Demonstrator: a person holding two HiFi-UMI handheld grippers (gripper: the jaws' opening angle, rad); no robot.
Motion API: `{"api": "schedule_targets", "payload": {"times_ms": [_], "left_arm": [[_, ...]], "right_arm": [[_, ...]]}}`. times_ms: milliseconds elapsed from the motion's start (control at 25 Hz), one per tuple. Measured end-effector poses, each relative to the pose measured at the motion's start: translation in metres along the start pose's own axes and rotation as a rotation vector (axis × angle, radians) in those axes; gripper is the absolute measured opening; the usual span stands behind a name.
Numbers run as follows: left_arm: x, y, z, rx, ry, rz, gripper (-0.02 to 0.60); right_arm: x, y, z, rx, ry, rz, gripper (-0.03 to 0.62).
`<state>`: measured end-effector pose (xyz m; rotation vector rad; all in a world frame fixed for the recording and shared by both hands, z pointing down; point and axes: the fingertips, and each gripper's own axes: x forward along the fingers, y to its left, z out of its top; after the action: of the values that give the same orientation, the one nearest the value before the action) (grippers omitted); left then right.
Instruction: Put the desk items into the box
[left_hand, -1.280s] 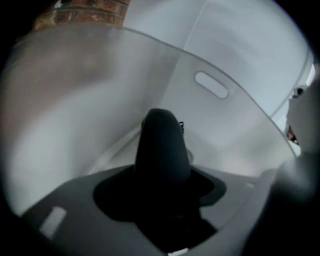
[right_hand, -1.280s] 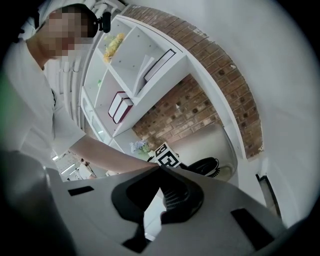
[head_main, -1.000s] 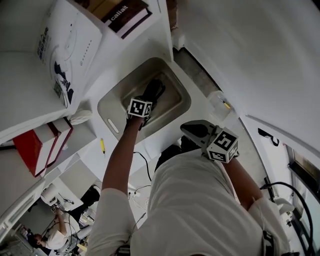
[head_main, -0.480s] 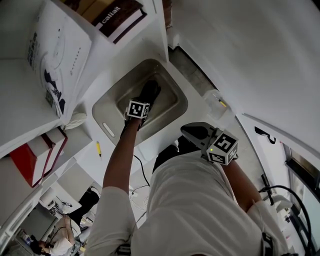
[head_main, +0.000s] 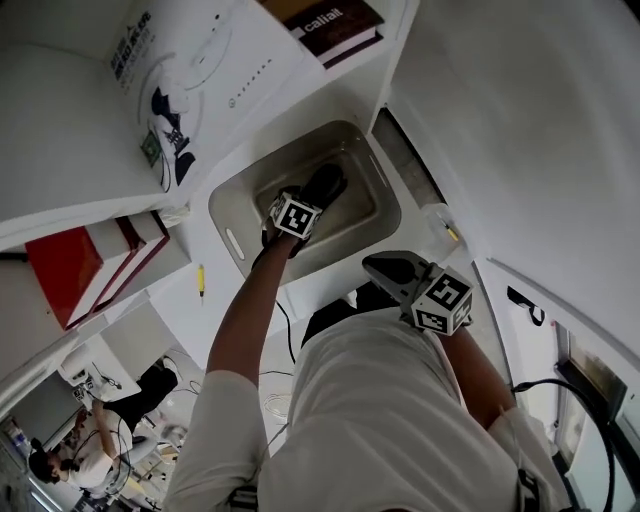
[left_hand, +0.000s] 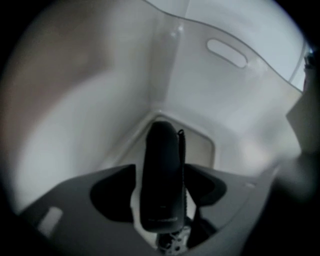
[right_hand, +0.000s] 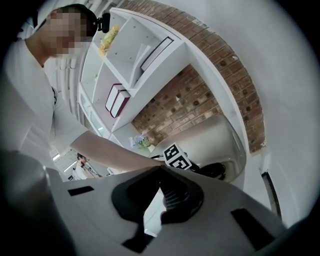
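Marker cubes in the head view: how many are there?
2. One marker cube on the left gripper, holding a black item down inside the box; the other on the right gripper, outside it. None seems hidden.

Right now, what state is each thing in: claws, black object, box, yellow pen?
Box: open-topped.
Black object: held inside the box.
Left claw: closed on the black object.
Right claw: shut, empty.
Yellow pen: lying on the desk, outside the box.
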<state>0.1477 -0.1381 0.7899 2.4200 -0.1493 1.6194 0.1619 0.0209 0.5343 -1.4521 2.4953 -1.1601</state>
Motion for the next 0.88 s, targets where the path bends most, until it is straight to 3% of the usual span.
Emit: {"api": "schedule_targets", "payload": {"times_ms": [520,680,880], "left_arm": [[-0.145,0.001,0.046,-0.135,-0.362,0.136,0.291],[-0.186,-0.004,0.038,-0.150,-0.430,0.171,0.278],[-0.232,-0.012,0.022,-0.230,-0.524,0.241,0.235]], "right_arm": [[0.044,0.032,0.005,-0.091,0.089,0.155,0.000],[0.058,0.048,0.002,-0.111,0.115,0.197,0.000],[0.065,0.066,-0.008,-0.133,0.151,0.244,0.000]]}}
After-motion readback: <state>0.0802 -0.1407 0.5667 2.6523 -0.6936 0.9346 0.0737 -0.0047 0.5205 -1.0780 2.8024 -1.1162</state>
